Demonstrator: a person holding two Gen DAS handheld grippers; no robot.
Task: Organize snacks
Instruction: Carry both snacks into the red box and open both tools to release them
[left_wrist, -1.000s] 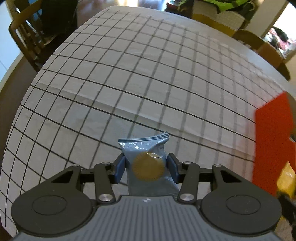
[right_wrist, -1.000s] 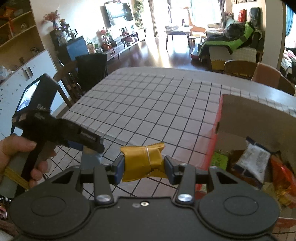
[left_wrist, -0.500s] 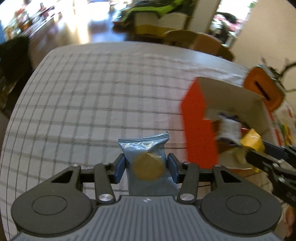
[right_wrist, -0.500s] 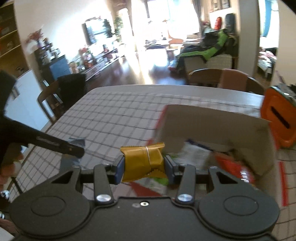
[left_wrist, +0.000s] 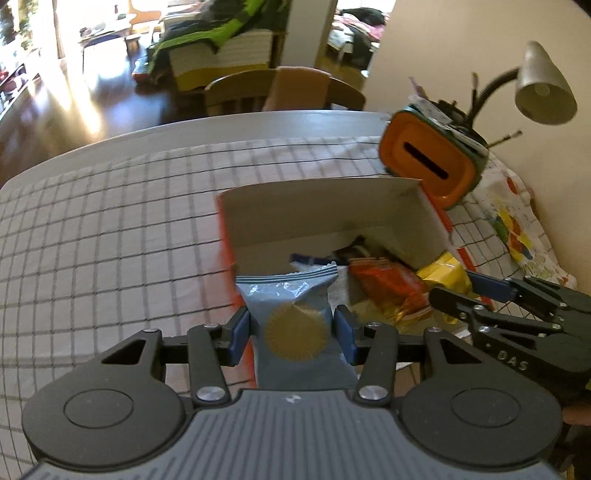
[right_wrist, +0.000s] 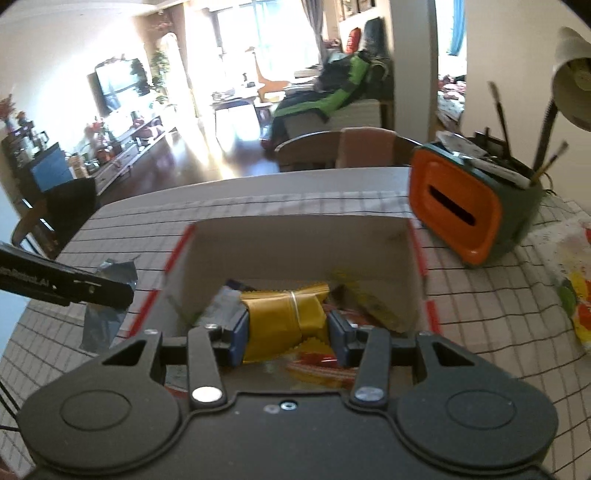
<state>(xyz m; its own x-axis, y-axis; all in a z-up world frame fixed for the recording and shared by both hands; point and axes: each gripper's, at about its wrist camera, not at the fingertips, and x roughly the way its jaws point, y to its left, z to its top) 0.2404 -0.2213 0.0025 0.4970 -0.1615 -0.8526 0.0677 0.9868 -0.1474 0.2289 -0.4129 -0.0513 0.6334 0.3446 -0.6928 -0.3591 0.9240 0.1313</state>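
Observation:
My left gripper (left_wrist: 291, 334) is shut on a blue-grey snack packet (left_wrist: 295, 325) with a gold seal, held at the near left edge of the red-sided cardboard box (left_wrist: 317, 206). My right gripper (right_wrist: 286, 332) is shut on a yellow snack packet (right_wrist: 284, 317) and holds it over the box's (right_wrist: 295, 240) open inside. The box holds several snack packets, one orange-red (left_wrist: 384, 284). The right gripper with its yellow packet (left_wrist: 445, 275) shows at the right of the left wrist view. The left gripper's blue packet (right_wrist: 107, 291) shows at the left of the right wrist view.
The box stands on a table with a checked cloth (left_wrist: 110, 221). An orange and green pen holder (right_wrist: 472, 206) stands behind the box at the right, with a desk lamp (left_wrist: 543, 88) beyond it. A colourful cloth (right_wrist: 569, 280) lies at the right. Chairs (left_wrist: 280, 92) stand at the far edge.
Both grippers have swung right towards the box, each still holding its packet. The right gripper is now over the box's inside and the left is at its near left edge.

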